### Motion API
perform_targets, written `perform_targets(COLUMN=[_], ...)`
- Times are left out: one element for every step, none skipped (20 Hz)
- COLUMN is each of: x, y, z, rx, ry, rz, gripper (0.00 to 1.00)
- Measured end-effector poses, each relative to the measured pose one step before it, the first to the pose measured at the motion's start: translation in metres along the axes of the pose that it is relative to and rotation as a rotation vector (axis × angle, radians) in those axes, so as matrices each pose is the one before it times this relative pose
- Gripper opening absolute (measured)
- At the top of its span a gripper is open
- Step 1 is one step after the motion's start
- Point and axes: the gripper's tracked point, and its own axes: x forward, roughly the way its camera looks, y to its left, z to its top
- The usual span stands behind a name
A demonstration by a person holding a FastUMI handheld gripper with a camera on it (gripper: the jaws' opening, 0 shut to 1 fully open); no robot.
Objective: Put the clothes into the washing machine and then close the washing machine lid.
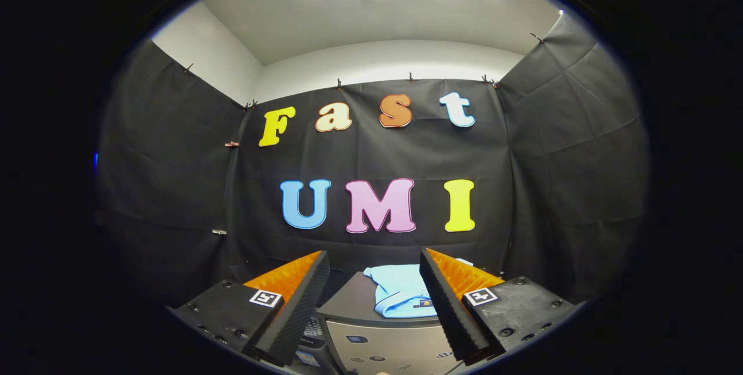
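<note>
With its 2 fingers spread wide and empty, the gripper [374,259] should drop squarely over the light blue garment [399,289] lying atop the washing machine [383,340] and pinch a thick fold.

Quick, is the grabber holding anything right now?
Gripper: open, holding nothing; the light blue garment lies on the washing machine just ahead, between the fingers.

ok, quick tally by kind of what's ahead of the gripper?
Light blue folded cloth garment, lying on the lid between and beyond the open gripper fingers: 1
Grey box-shaped washing machine, dark lid down: 1
Total: 2
</note>
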Motion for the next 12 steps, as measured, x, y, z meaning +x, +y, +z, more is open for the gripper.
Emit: perform_targets(x=[0.00109,0.00091,0.00130,0.00083,0.00222,0.00322,0.00196,0.00290,0.00385,0.00409,0.00423,0.00569], y=[-0.00098,-0.00054,-0.00042,-0.00093,0.00044,-0.00041,-0.00158,-0.00097,-0.00123,-0.00044,-0.00050,-0.00021], z=[-0.00019,-0.00079,-0.00012,-0.00074,-0.00156,-0.00262,-0.00200,-0.00167,-0.00089,-0.00059,-0.00077,-0.00050], rx=[0.00068,0.00128,0.00120,0.00049,-0.00046,-0.00143,-0.00238,-0.00294,-0.00381,-0.00315,-0.00358,-0.00227], ry=[-0.00004,0.00062,0.00083,0.00166,0.00472,0.00626,0.00689,0.00614,0.00418,0.00324,0.00344,0.00618], rz=[-0.00179,-0.00147,-0.00110,0.00119,0.00077,-0.00064,-0.00239,-0.00330,-0.00294,-0.00268,0.00107,0.00067], gripper=[0.98,0.98,0.98,0.98,0.98,0.98,0.98,0.98,0.98,0.98,0.98,0.98])
